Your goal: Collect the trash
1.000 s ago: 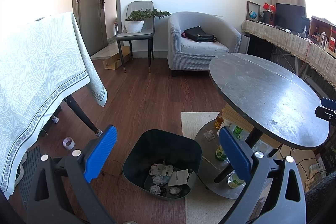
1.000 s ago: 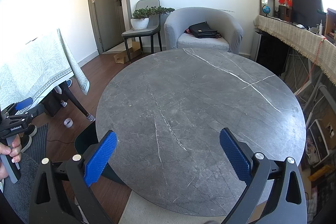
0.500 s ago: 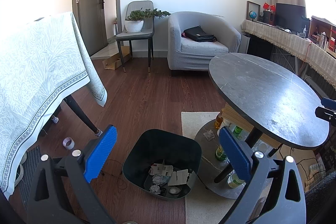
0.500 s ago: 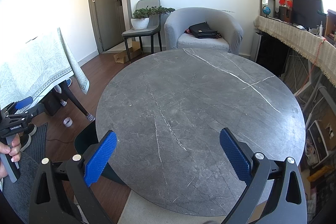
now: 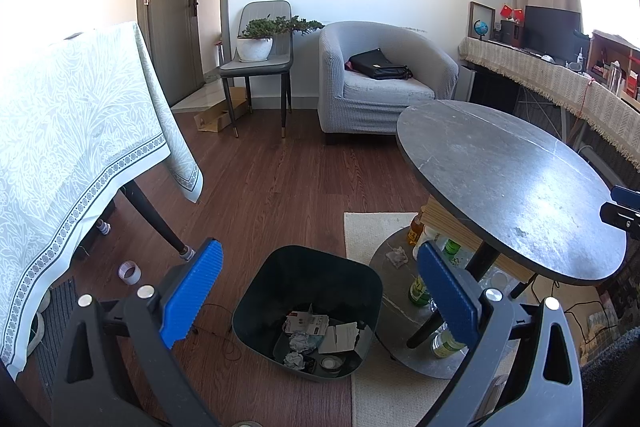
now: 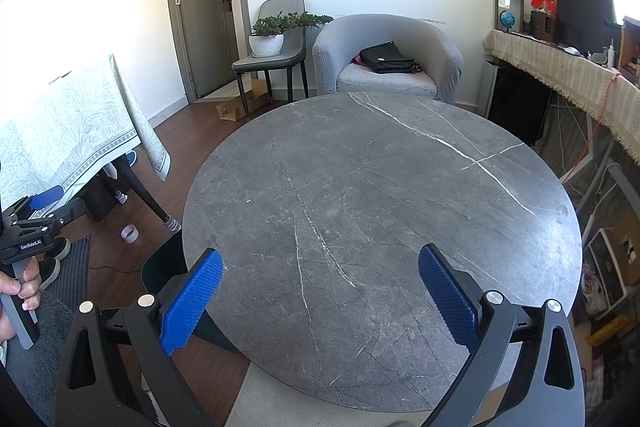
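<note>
The left gripper hangs above the floor with its two blue-padded fingers spread wide and nothing between them. Seen between the pads is one dark bin standing on the wooden floor, its right side at the edge of a cream rug. Inside the bin lie the collected scraps: two crumpled paper balls, one printed card with a red mark, one flat white sheet and one tape roll.

The right gripper is held over the round grey marble table, its two blue pads likewise far apart and gripping nothing. The tabletop shows only white veins.

Under that table, on its round lower shelf, stand several bottles: at least three with green labels or caps, one amber, others partly hidden by the left gripper's right finger. One small crumpled wad lies on the shelf beside them.

One tape roll on the floor sits near the leg of the cloth-covered table. Farther back are one grey armchair holding one black bag, and one chair bearing one potted plant. A hand grips the left gripper's handle at the right view's edge.
</note>
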A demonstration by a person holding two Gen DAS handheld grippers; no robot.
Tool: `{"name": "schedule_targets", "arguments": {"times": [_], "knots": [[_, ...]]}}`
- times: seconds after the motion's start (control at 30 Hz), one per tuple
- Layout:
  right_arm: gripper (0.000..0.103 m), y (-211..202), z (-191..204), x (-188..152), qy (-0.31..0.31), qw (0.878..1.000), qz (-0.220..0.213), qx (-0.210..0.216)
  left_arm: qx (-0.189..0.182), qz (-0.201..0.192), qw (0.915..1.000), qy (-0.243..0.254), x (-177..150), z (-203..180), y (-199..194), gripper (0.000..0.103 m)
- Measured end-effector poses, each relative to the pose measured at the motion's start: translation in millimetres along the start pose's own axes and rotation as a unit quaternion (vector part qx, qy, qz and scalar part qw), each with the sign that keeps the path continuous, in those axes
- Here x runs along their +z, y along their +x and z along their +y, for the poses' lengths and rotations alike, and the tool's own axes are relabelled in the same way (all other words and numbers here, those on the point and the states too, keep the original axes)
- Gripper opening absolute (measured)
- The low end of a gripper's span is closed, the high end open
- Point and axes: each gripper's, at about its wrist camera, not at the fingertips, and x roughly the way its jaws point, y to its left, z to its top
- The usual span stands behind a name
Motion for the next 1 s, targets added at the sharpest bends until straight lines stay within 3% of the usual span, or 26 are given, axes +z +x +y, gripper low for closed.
{"name": "schedule_targets", "arguments": {"times": [1.0], "knots": [[0.099,0.0,0.2,-0.4,0.0,1.0,0.0,0.0,-0.001,0.001,1.0,0.001,-0.7,-1.3,-0.2,0.099]]}}
